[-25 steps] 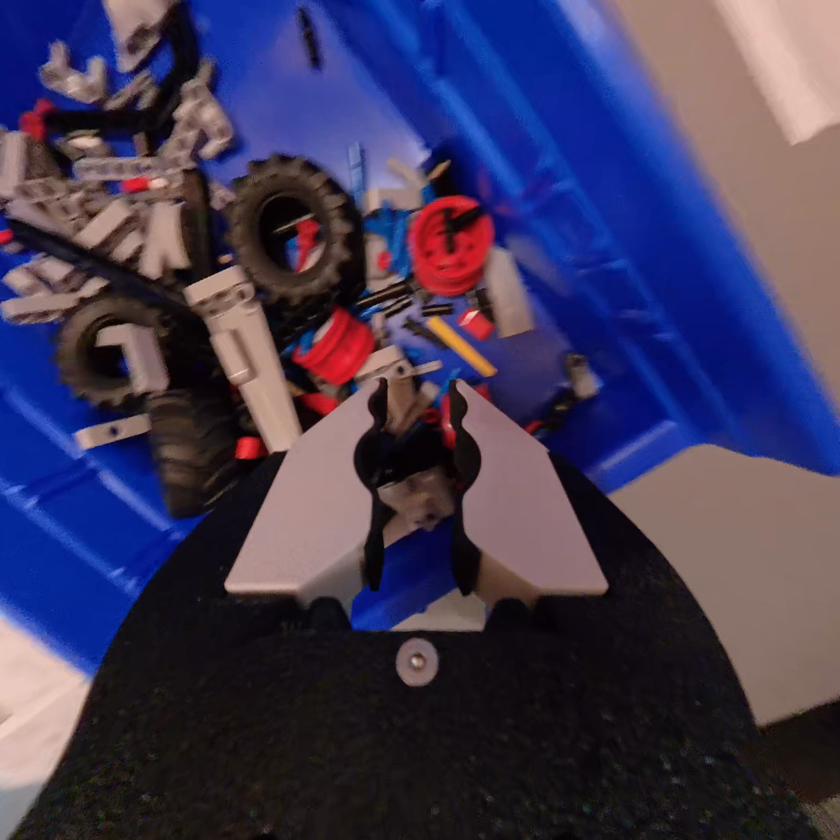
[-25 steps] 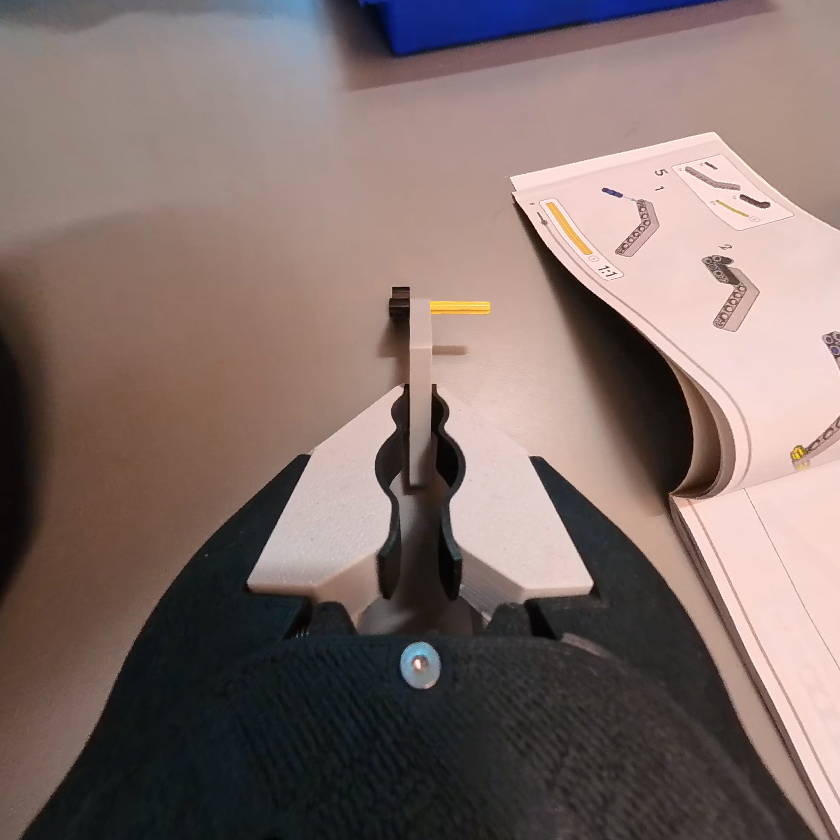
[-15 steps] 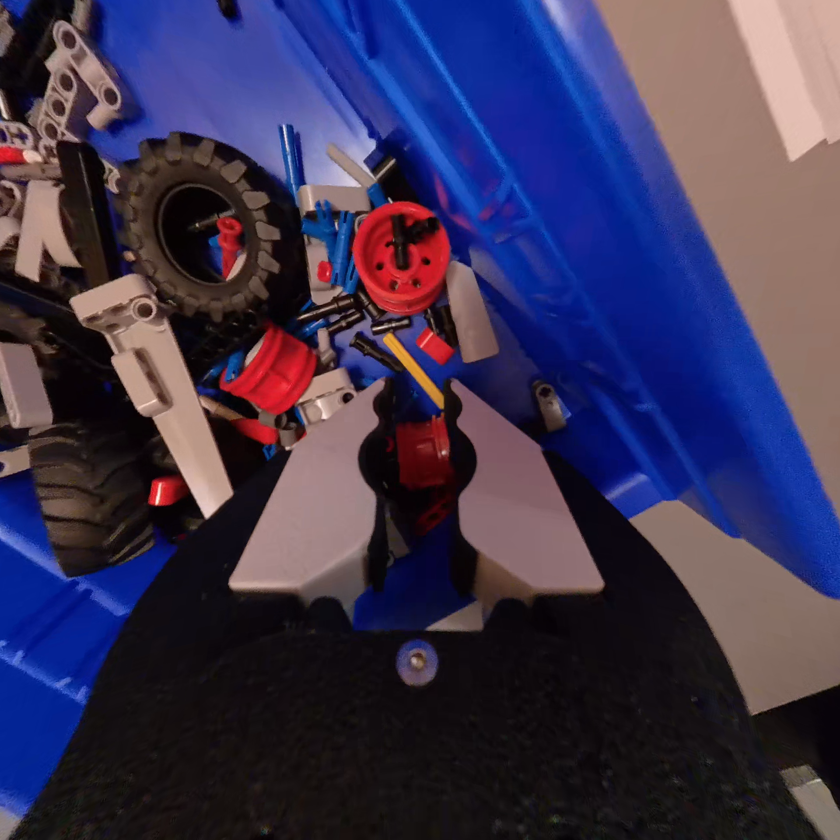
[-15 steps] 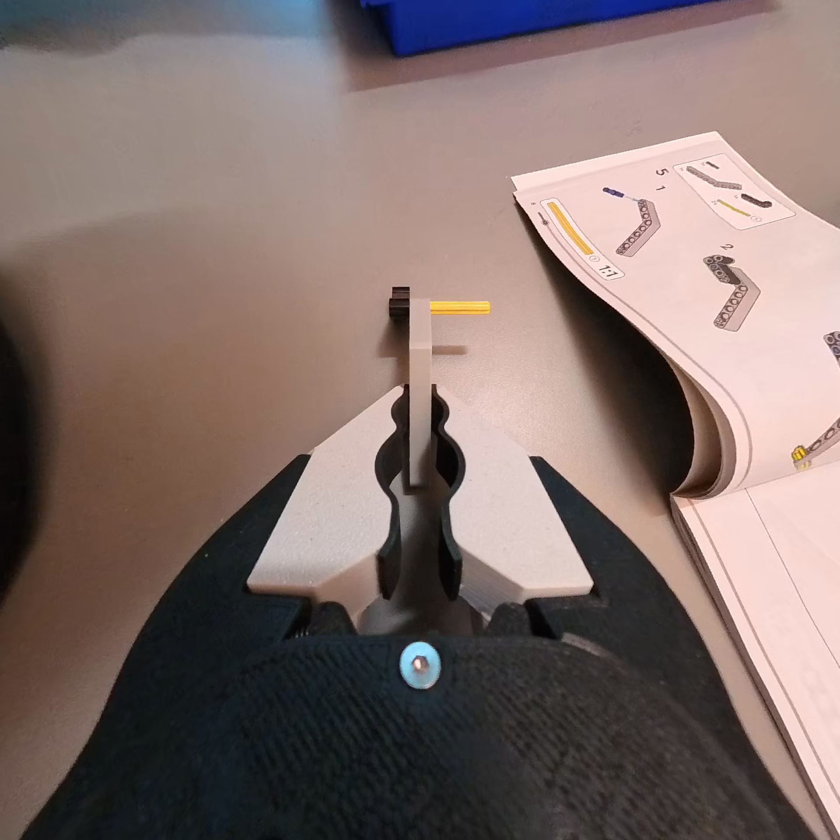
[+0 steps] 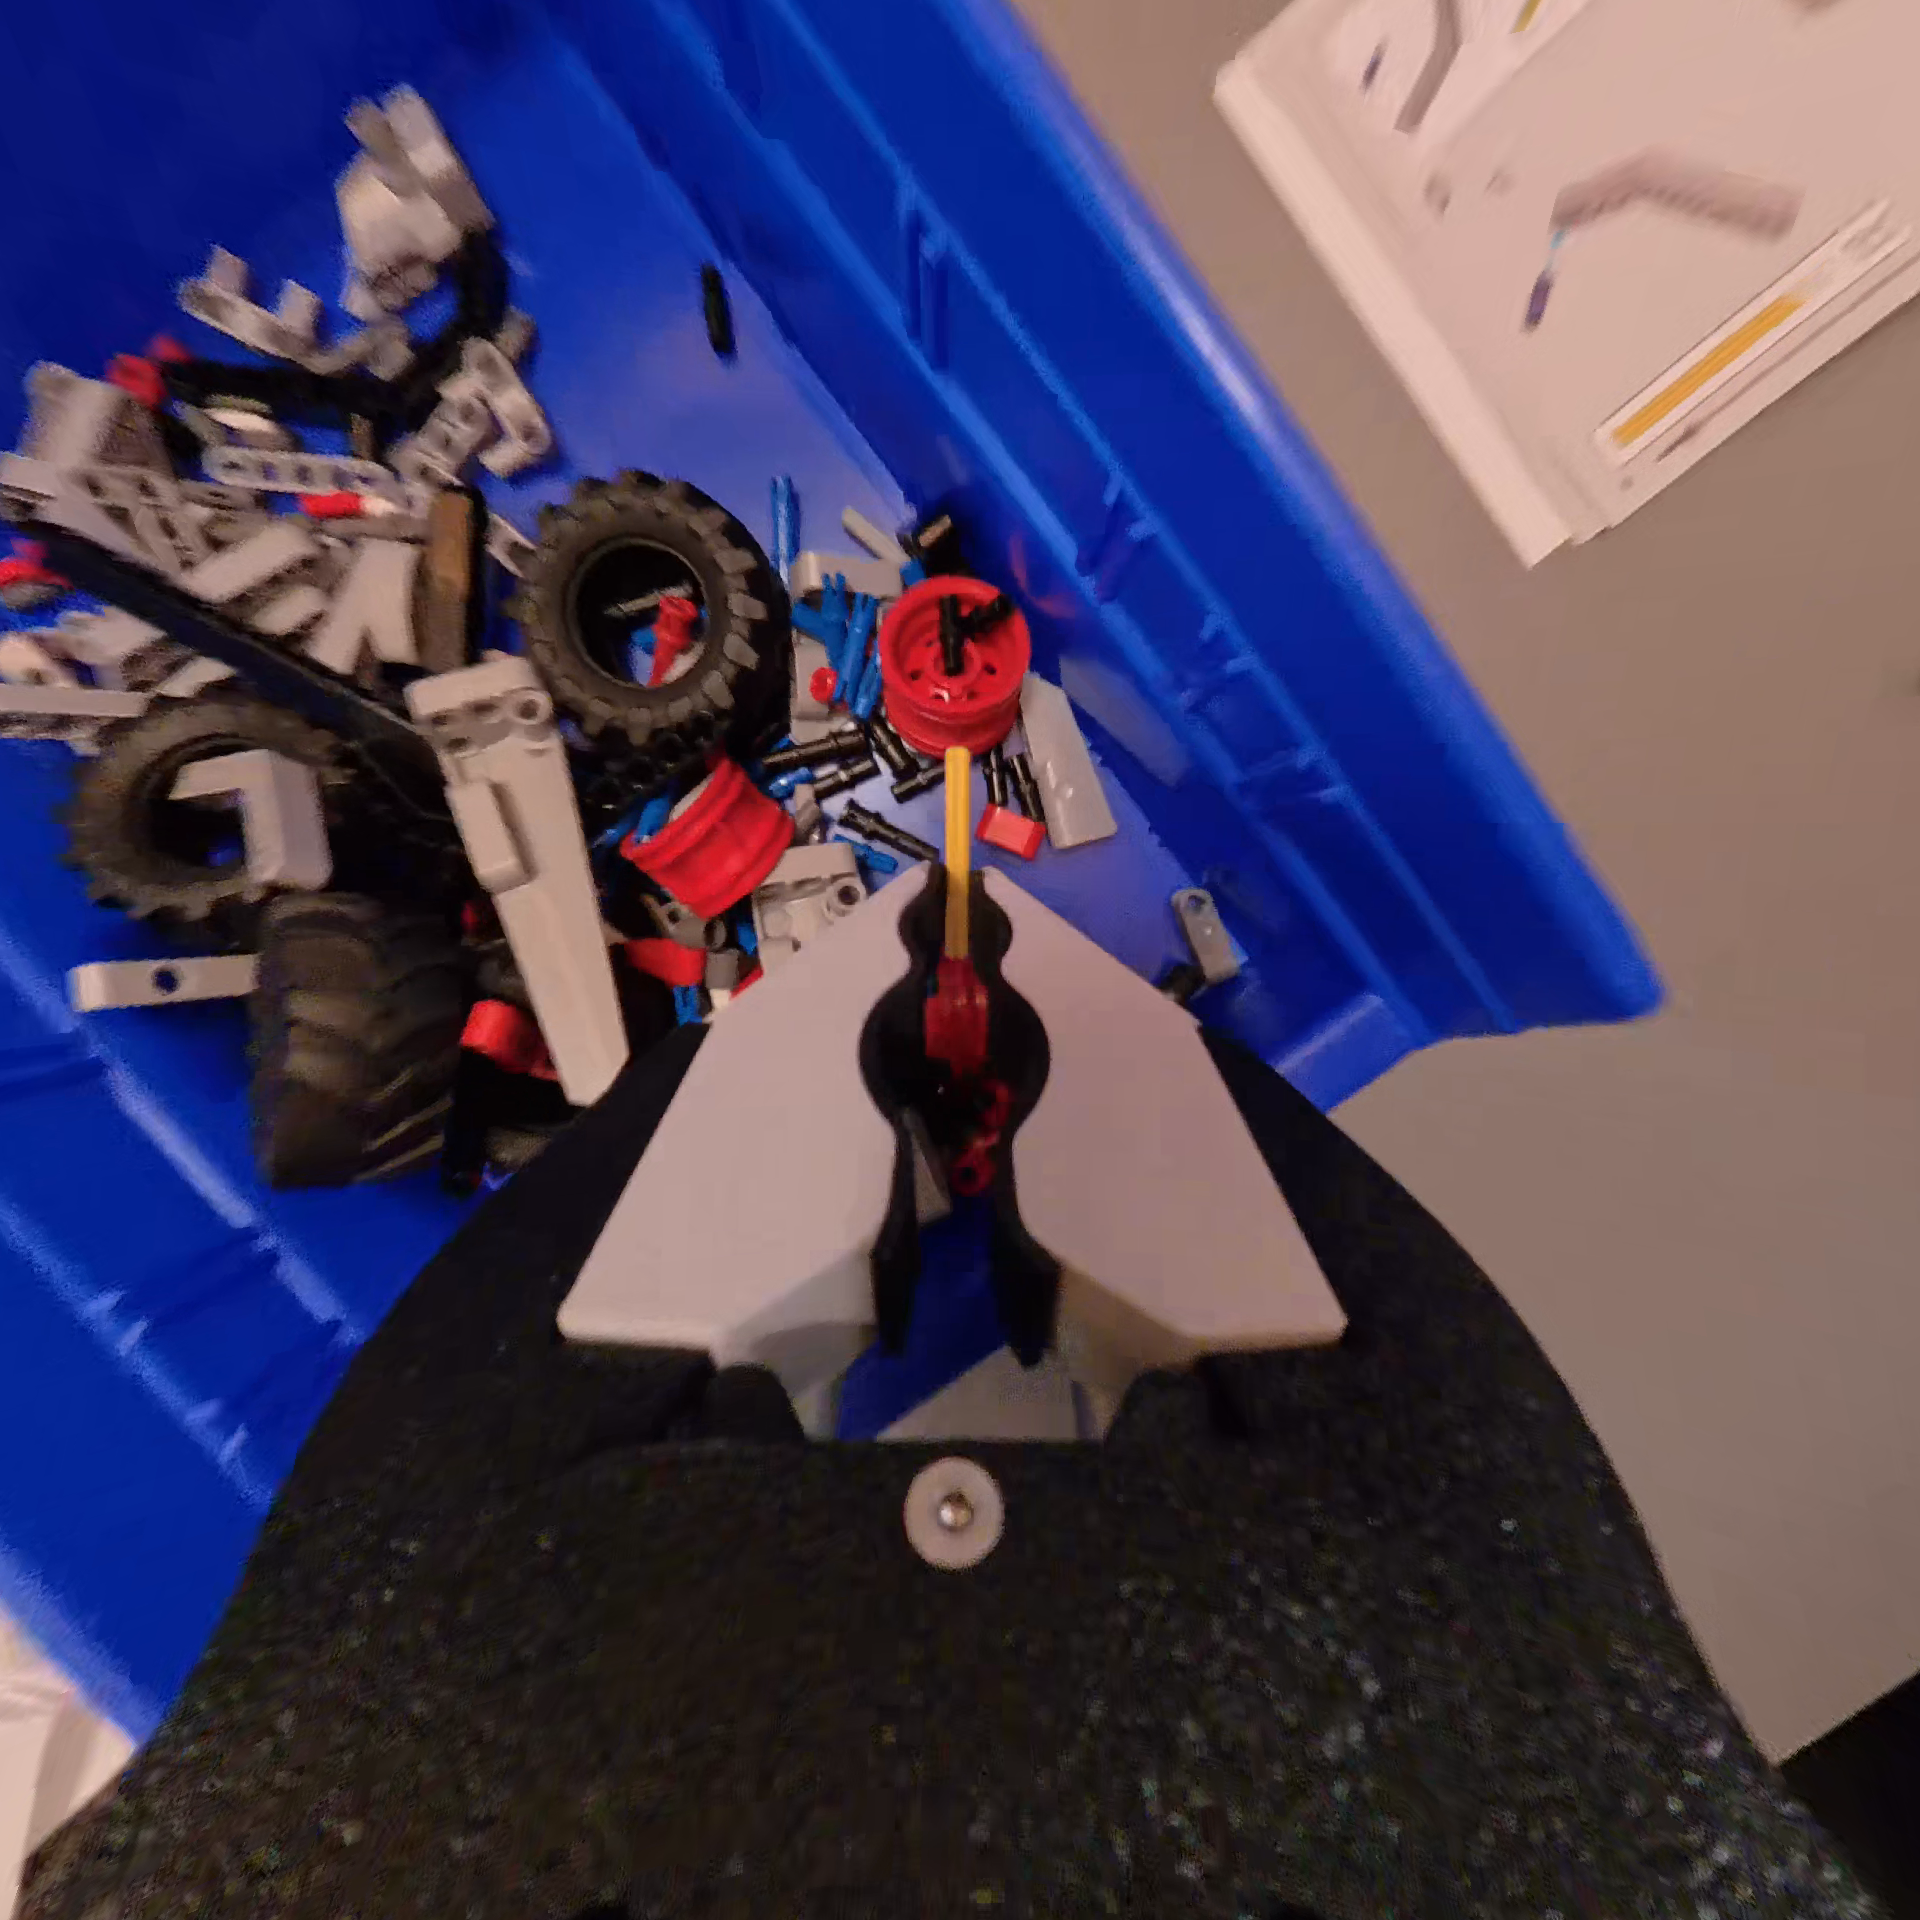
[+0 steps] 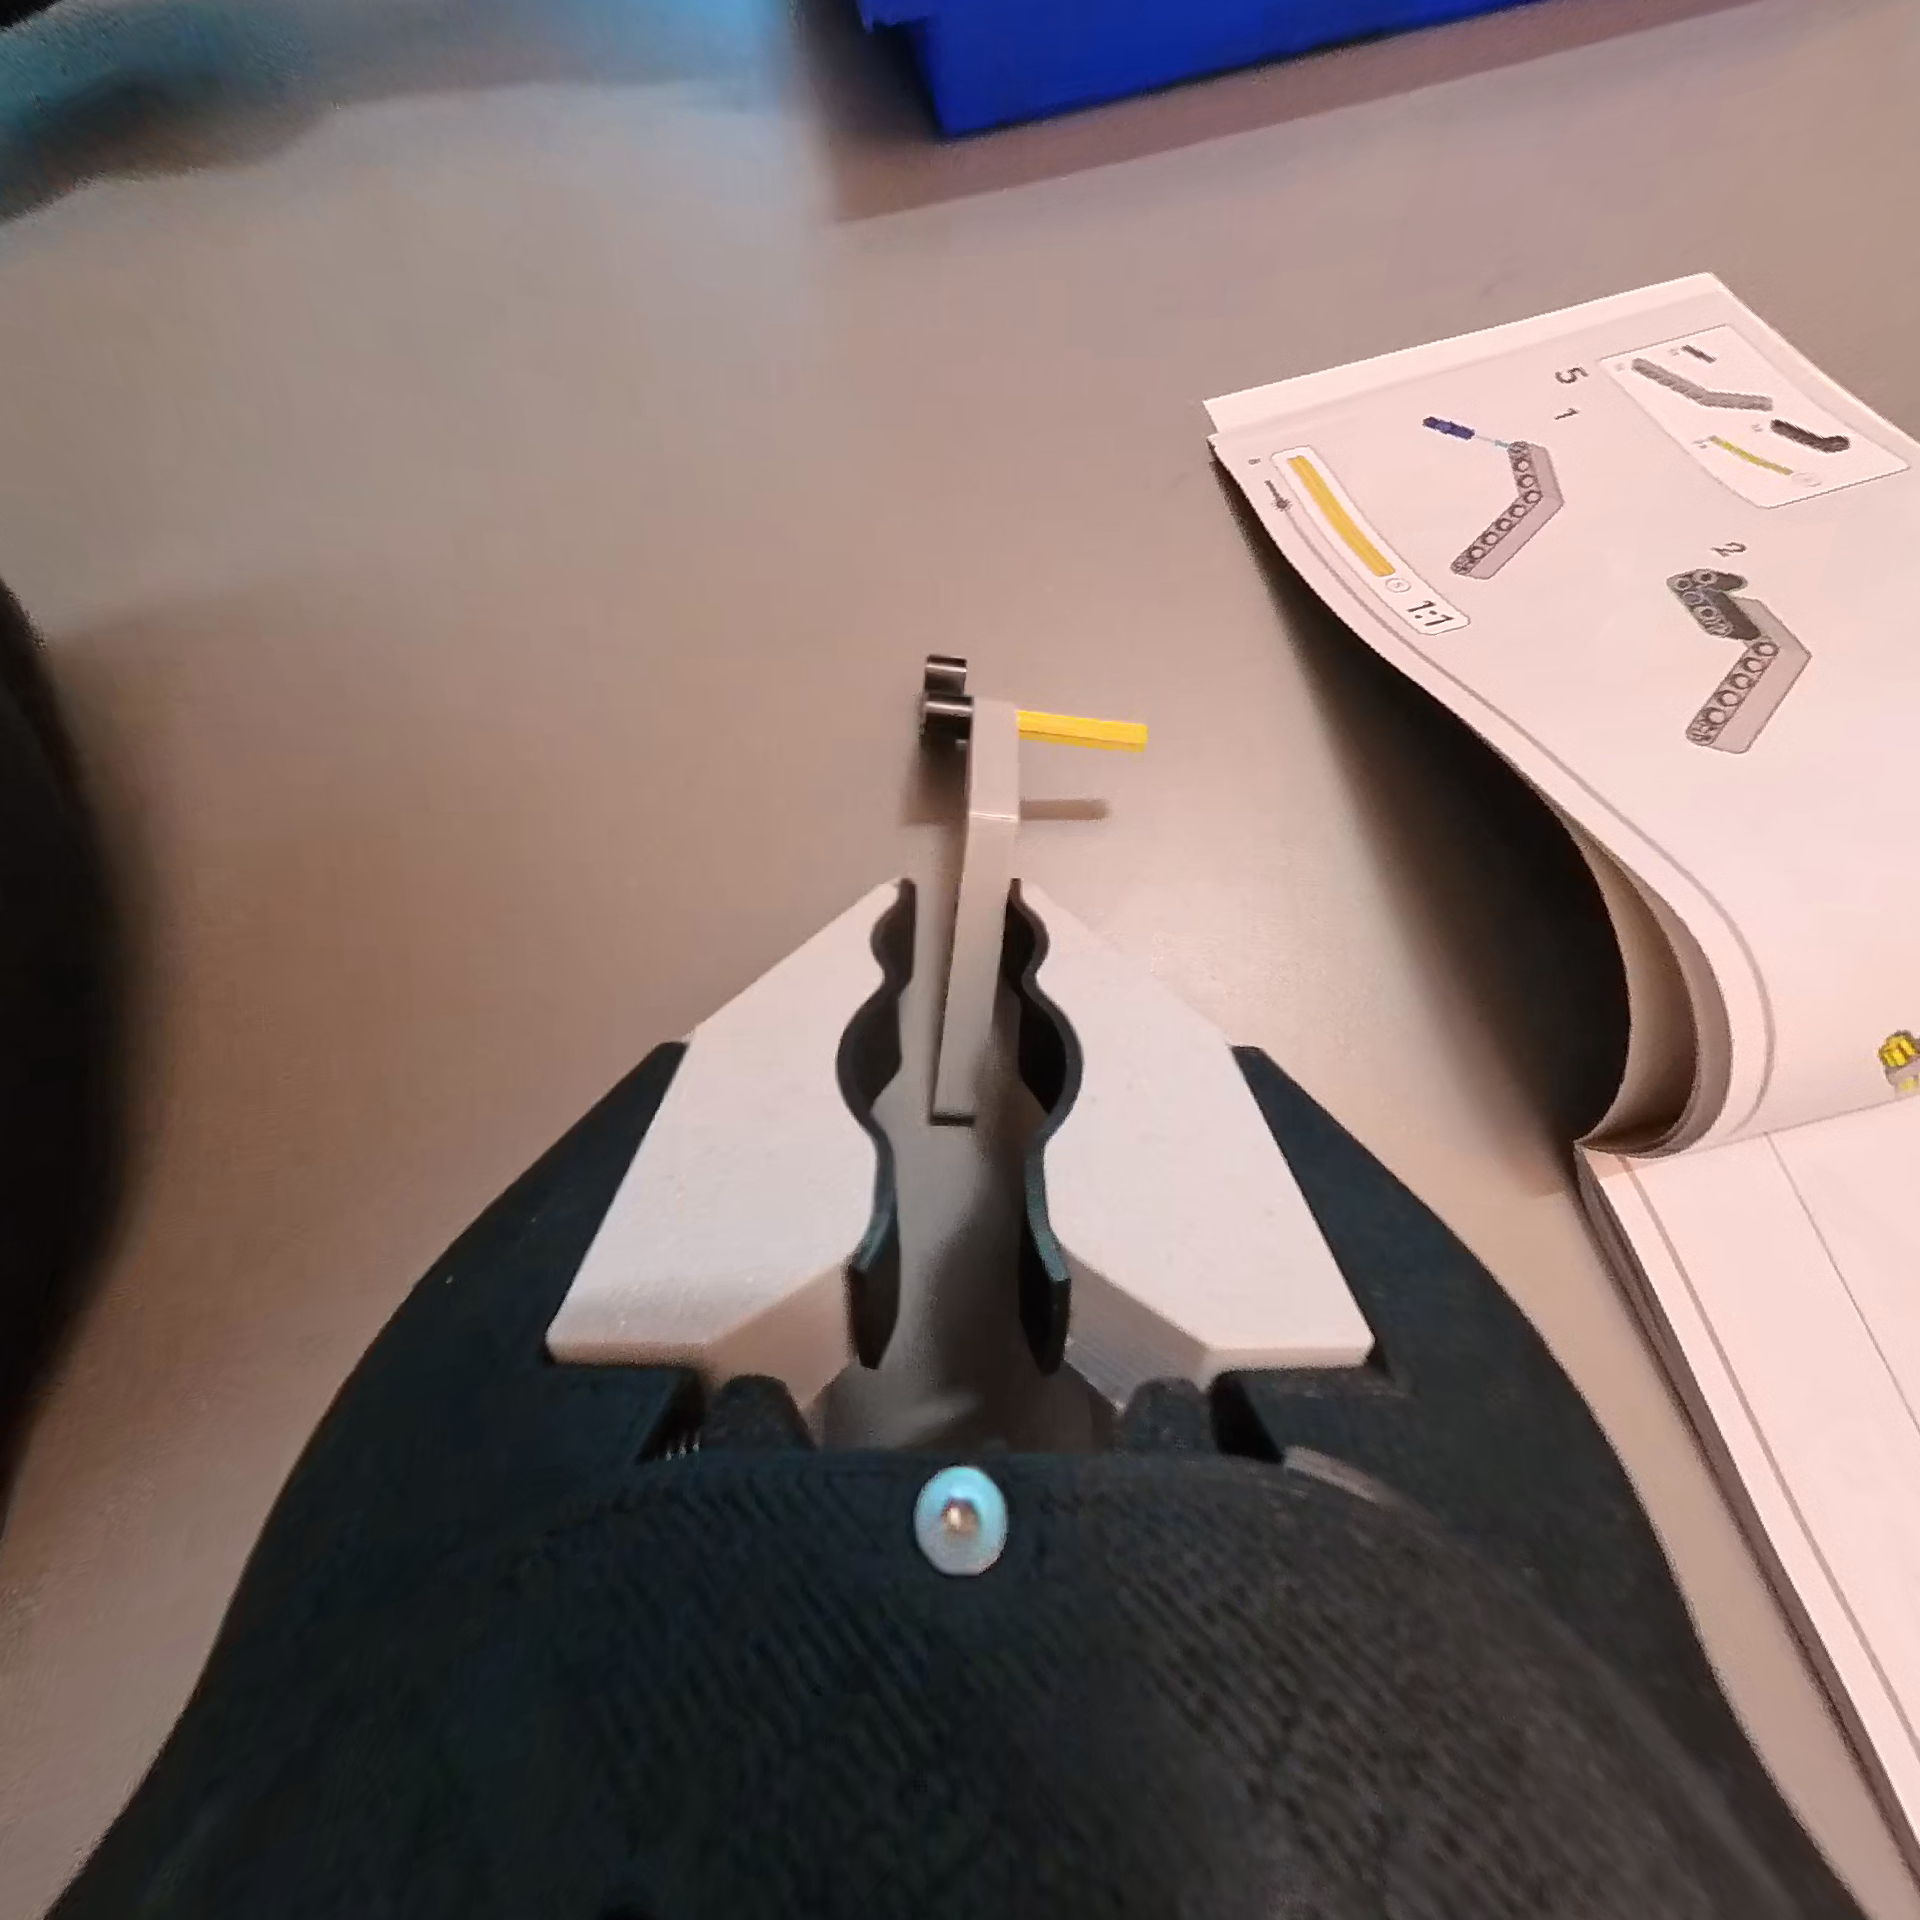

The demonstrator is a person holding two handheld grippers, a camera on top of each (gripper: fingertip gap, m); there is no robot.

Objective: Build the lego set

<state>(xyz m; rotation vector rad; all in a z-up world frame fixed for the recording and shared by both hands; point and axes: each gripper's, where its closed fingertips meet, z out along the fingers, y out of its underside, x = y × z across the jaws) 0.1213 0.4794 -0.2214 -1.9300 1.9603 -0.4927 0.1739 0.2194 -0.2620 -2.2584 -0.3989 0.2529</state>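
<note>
In the left wrist view my left gripper (image 5: 953, 894) is shut on a yellow axle (image 5: 957, 821) that sticks forward from its tips, above the pile in the blue bin (image 5: 1143, 520). A red wheel hub (image 5: 951, 665) lies just beyond the axle's far end. In the right wrist view my right gripper (image 6: 961, 894) is shut on a grey bent beam (image 6: 982, 852) held edge-on above the table. The beam carries a black connector (image 6: 943, 701) on its left and a short yellow axle (image 6: 1081, 730) sticking out to its right.
The bin holds black tyres (image 5: 649, 608), a second red hub (image 5: 712, 836), grey beams and panels (image 5: 509, 821), and black and blue pins. The open instruction booklet (image 6: 1558, 623) lies on the grey table at the right. A corner of the bin (image 6: 1143, 52) shows at the far edge.
My left gripper has closed on the yellow axle and drawn back from the pile with it. My right gripper has kept its hold and barely moved.
</note>
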